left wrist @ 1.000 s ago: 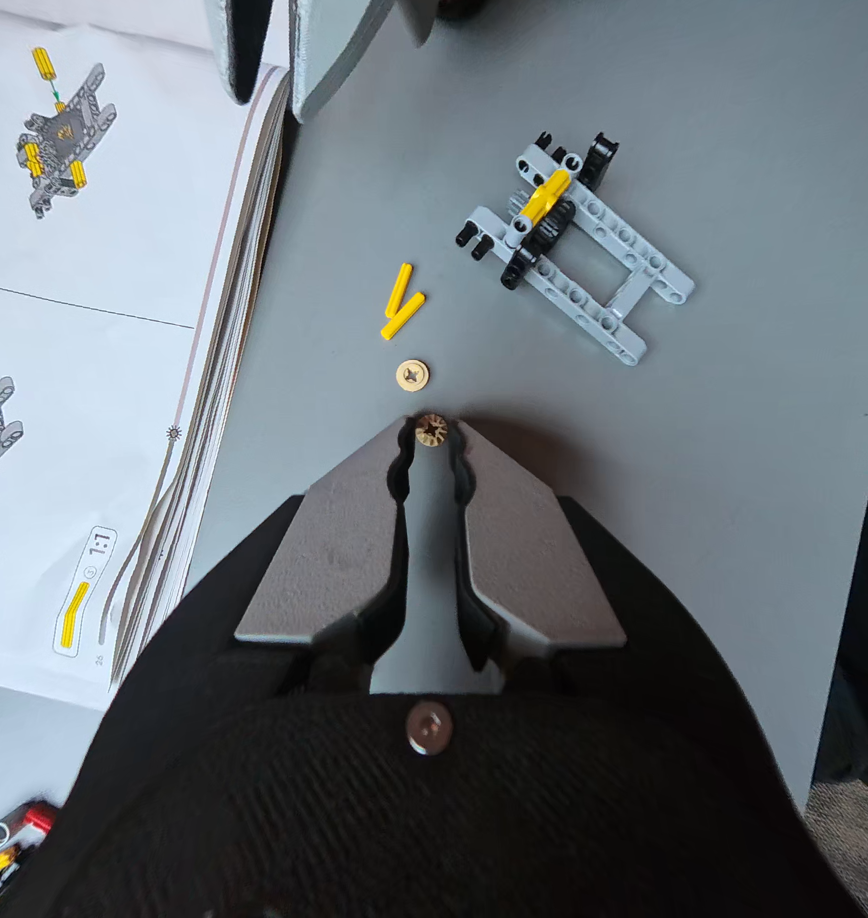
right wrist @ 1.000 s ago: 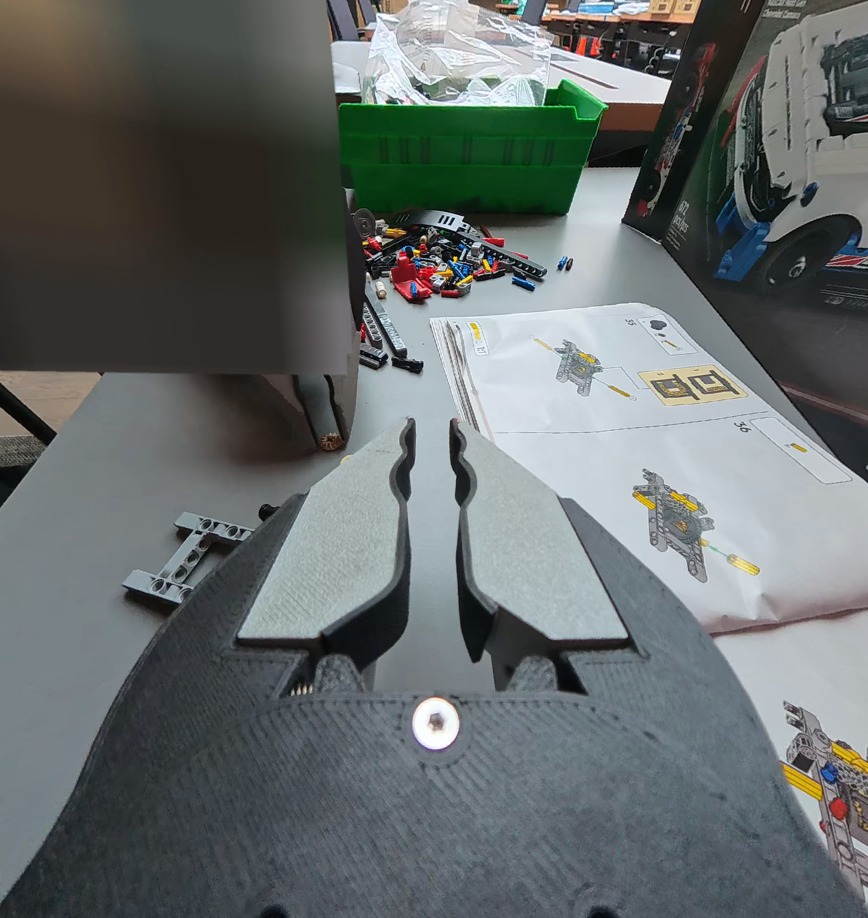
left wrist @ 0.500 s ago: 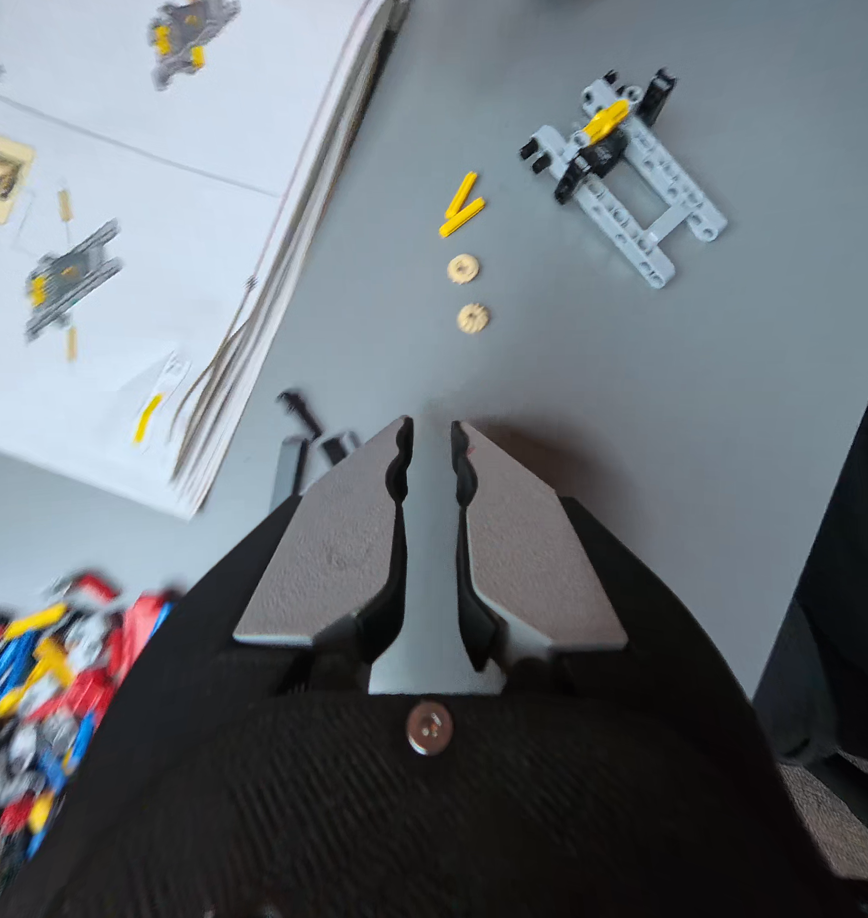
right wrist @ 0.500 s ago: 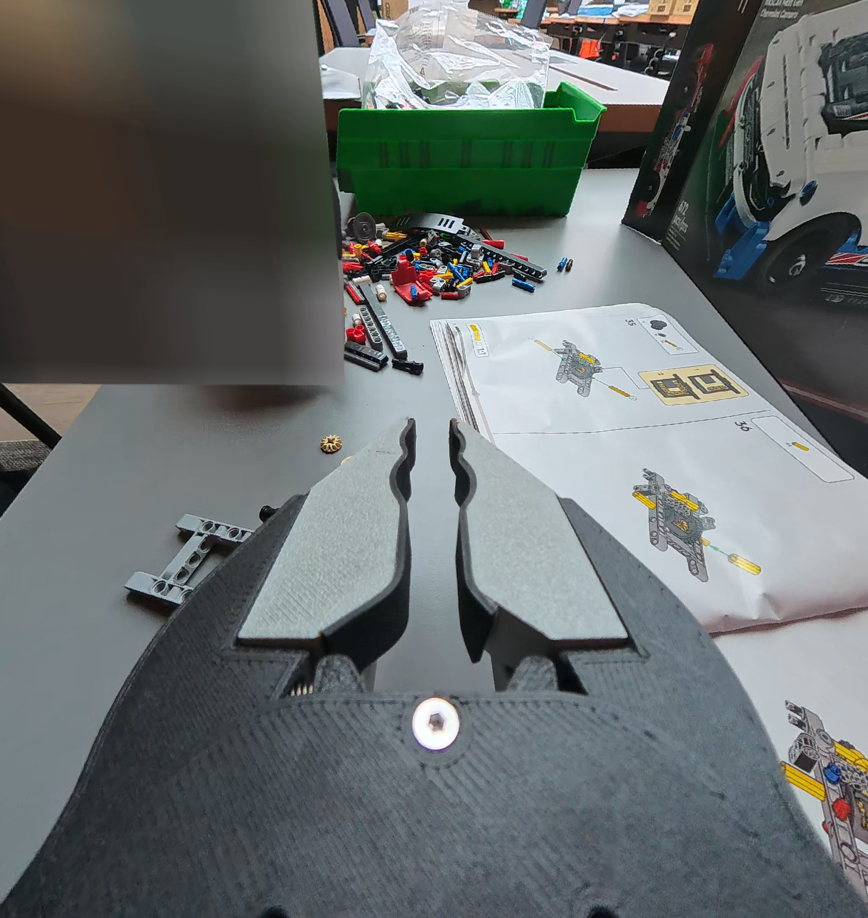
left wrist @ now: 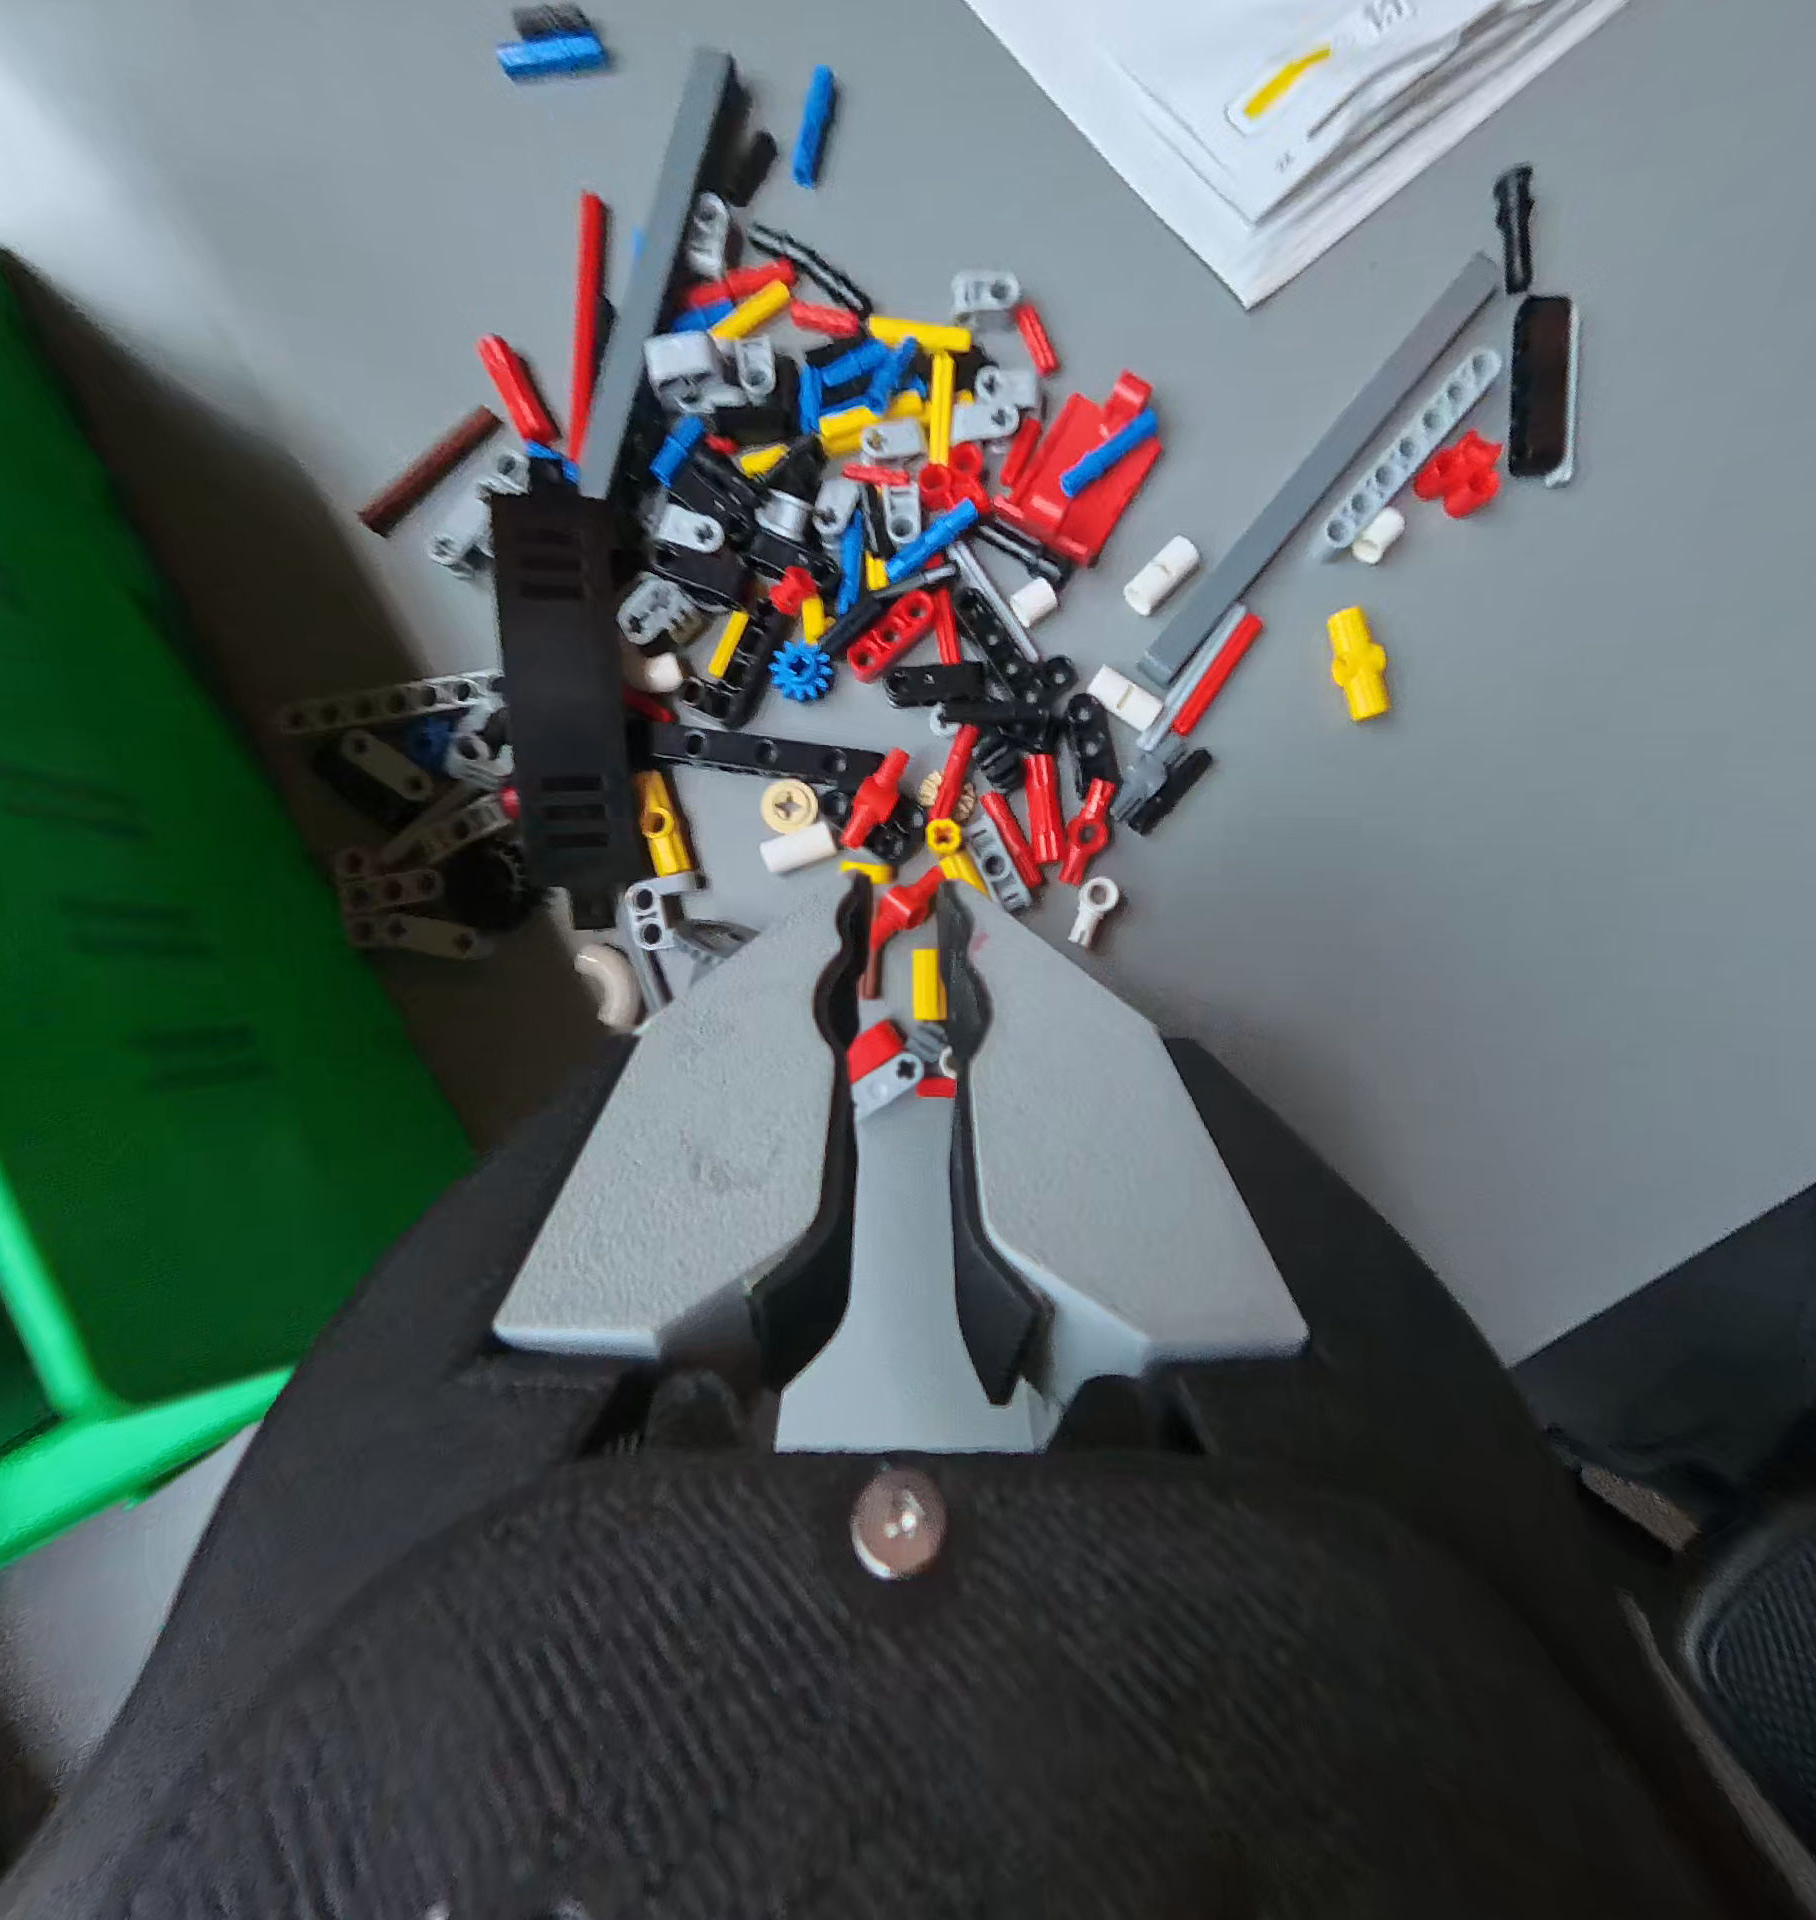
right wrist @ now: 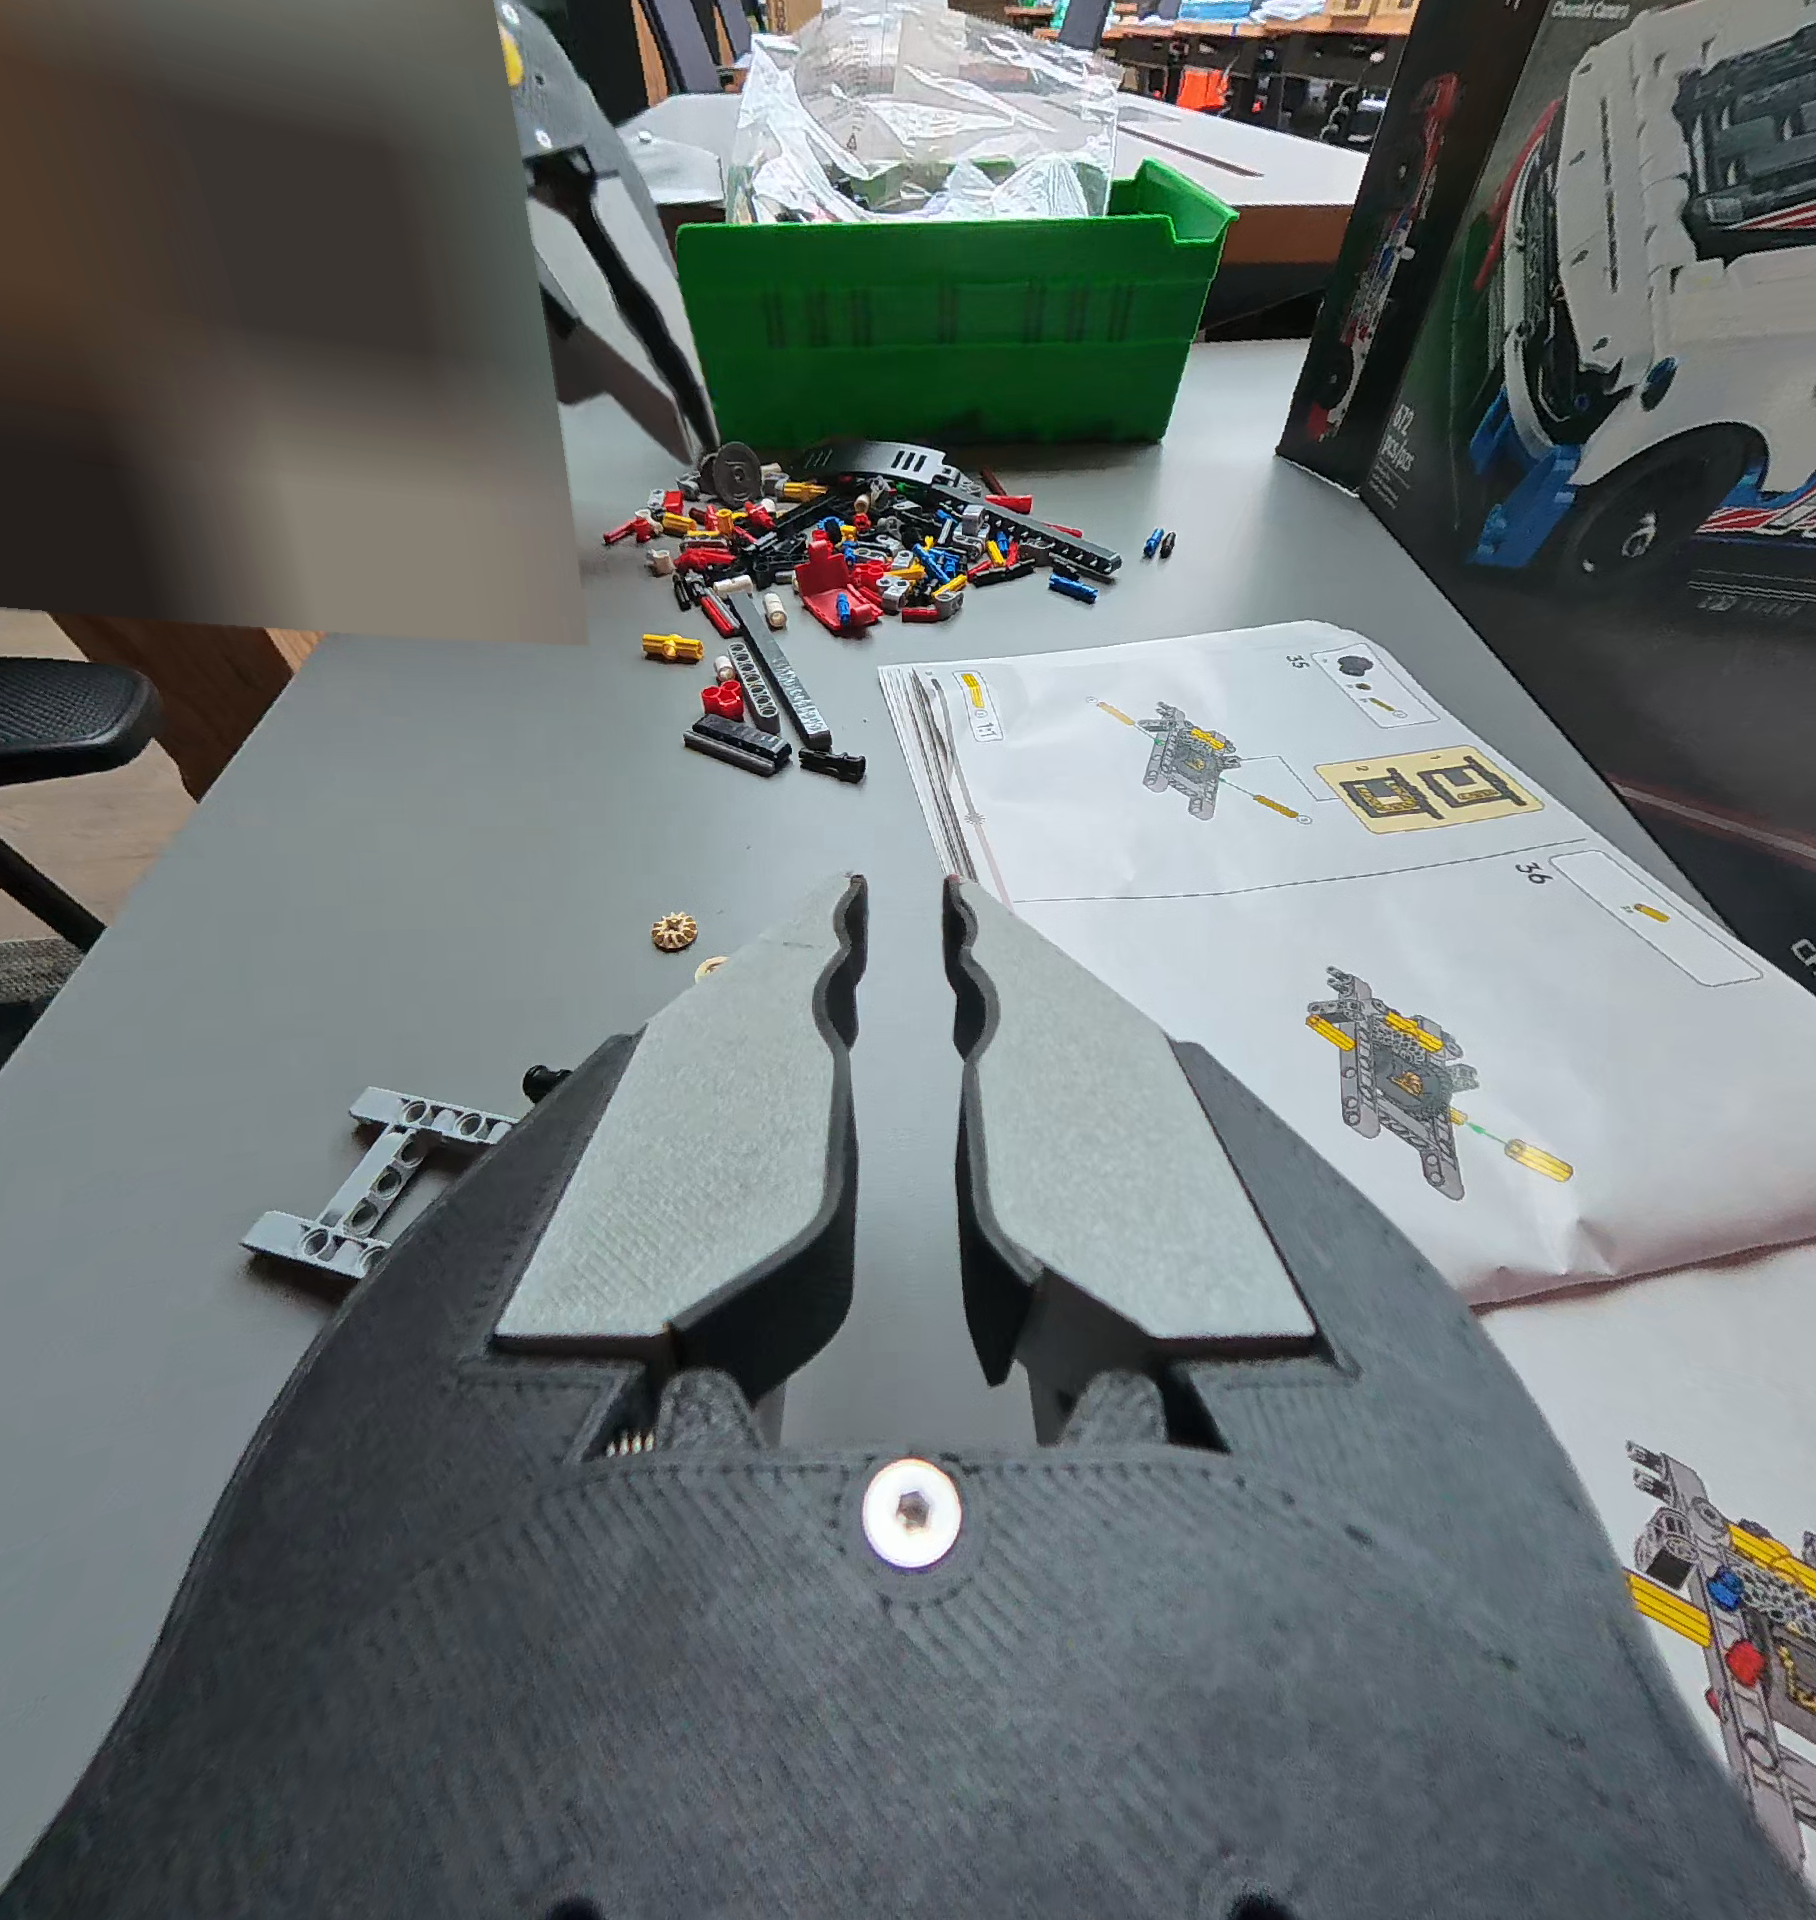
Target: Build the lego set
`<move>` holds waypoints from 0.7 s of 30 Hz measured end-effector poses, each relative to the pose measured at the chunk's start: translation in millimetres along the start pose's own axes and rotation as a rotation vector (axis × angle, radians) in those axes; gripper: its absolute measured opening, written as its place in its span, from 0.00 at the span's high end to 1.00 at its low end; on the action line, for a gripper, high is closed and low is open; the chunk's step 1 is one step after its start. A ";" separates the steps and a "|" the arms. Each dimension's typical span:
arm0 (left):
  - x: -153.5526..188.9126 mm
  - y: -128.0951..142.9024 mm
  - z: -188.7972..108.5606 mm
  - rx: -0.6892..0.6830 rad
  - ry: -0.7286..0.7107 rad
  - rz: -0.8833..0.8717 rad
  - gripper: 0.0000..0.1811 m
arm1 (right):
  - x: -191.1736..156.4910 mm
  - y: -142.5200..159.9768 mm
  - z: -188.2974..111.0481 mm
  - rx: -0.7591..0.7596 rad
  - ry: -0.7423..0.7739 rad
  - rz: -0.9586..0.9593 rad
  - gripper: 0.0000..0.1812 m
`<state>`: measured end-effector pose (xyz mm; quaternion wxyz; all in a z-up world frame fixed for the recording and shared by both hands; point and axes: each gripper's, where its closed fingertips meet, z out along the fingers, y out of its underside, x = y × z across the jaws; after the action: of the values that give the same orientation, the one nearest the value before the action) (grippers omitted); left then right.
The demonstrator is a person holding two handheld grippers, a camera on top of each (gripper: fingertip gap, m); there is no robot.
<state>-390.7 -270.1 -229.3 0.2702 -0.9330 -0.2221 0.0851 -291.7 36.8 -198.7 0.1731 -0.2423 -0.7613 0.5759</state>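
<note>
My left gripper [left wrist: 904, 899] hangs just above the near edge of a pile of loose Lego parts [left wrist: 883, 540]. Its jaws stand a narrow gap apart and hold nothing; red, yellow and grey bits show through the gap. In the right wrist view its grey fingers [right wrist: 623, 332] reach down at the pile's [right wrist: 862, 561] left end. My right gripper [right wrist: 904, 883] is narrowly open and empty, low over the grey table. A tan gear [right wrist: 673, 929] lies just left of its left fingertip, and a second tan piece [right wrist: 712, 966] is half hidden. The grey frame assembly [right wrist: 384, 1184] lies at the left, partly hidden.
The open instruction booklet [right wrist: 1351, 935] lies to the right and also shows in the left wrist view [left wrist: 1351, 125]. A green bin [right wrist: 945, 322] holding plastic bags stands behind the pile. The set's box [right wrist: 1610, 312] stands at the right. A chair armrest [right wrist: 42, 717] is off the table's left edge. The tips of one gripper are about 35 cm away from the tips of the other.
My left gripper let go of the tan gear beside the other tan piece, then swung away to the loose-parts pile by the green bin. The right gripper has not moved.
</note>
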 end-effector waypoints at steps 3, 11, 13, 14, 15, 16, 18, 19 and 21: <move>13.3 -0.4 14.1 -0.005 0.078 0.013 0.96 | 0.7 0.4 0.3 -0.003 0.005 0.000 0.94; 6.3 2.7 40.2 -0.111 0.033 0.061 0.98 | -0.9 -0.2 -0.3 0.002 -0.004 -0.004 0.94; 7.1 0.0 39.9 -0.105 0.042 0.063 0.97 | -1.5 -0.1 -0.2 0.002 -0.008 -0.006 0.94; 10.2 -1.6 39.4 -0.098 0.057 0.074 0.97 | -1.8 -0.1 -0.3 0.001 -0.010 -0.006 0.94; 11.2 -2.6 39.0 -0.097 0.057 0.084 0.97 | -2.0 -0.1 -0.3 0.002 -0.012 -0.005 0.94; 10.1 -2.8 38.7 -0.101 0.046 0.092 0.96 | -2.0 -0.1 -0.3 0.002 -0.013 -0.005 0.94; 8.3 -3.4 38.8 -0.106 0.036 0.101 0.96 | -2.1 -0.2 -0.4 0.003 -0.013 -0.006 0.94; 7.6 -4.7 39.3 -0.103 0.035 0.102 0.96 | -2.3 -0.1 -0.4 0.002 -0.013 -0.006 0.94; 7.7 -6.3 40.7 -0.098 0.042 0.098 0.96 | -2.4 0.1 -0.2 0.001 -0.012 -0.007 0.94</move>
<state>-397.6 -242.8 -260.4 0.2242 -0.9565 -0.1742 0.0676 -289.6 35.6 -198.7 0.1706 -0.2359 -0.7631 0.5771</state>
